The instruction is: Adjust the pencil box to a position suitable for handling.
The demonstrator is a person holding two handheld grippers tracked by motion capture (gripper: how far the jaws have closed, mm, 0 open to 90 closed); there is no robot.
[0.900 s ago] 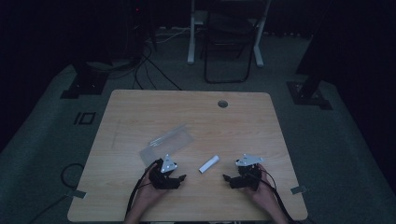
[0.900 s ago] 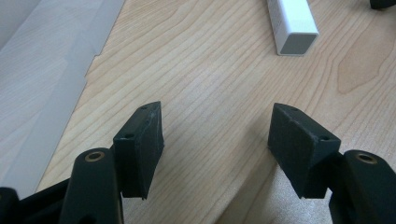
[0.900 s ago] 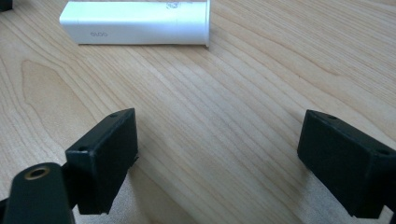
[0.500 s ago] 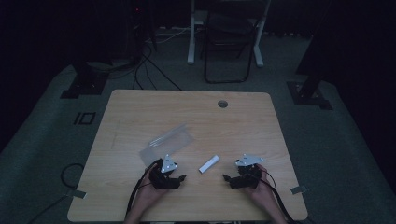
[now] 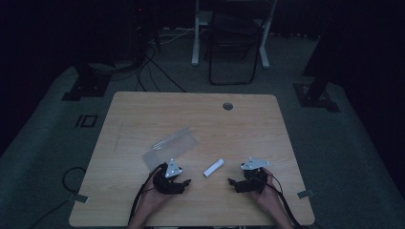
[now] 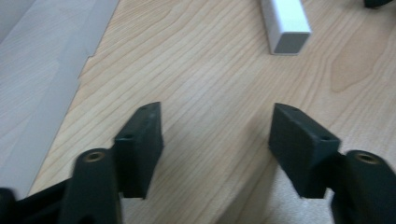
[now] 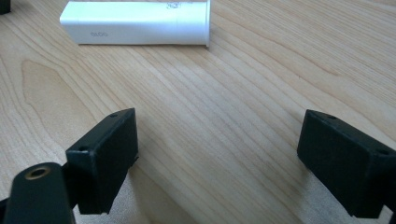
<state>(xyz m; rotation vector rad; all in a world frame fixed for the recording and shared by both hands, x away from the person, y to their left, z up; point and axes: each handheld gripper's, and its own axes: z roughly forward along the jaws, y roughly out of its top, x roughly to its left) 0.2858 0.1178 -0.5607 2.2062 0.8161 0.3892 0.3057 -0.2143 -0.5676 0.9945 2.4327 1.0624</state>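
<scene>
A small white tube-shaped object (image 5: 213, 167) lies on the wooden table (image 5: 200, 119) between my two grippers. My left gripper (image 5: 185, 183) rests on the table to its left, jaws open and empty, pointing right. In the left gripper view the white object's squared end (image 6: 286, 24) lies ahead of the left gripper (image 6: 217, 133). My right gripper (image 5: 230, 182) rests to the right of the object, open and empty, pointing left. The right gripper view has the white object (image 7: 137, 23) lying crosswise beyond the right gripper (image 7: 219, 149).
A clear plastic sheet or bag (image 5: 170, 146) lies flat on the table left of centre, just behind the left gripper; its edge (image 6: 46, 70) runs along the left of the left gripper view. A round cable hole (image 5: 228, 106) sits near the far edge. Chair legs and cables stand beyond the table.
</scene>
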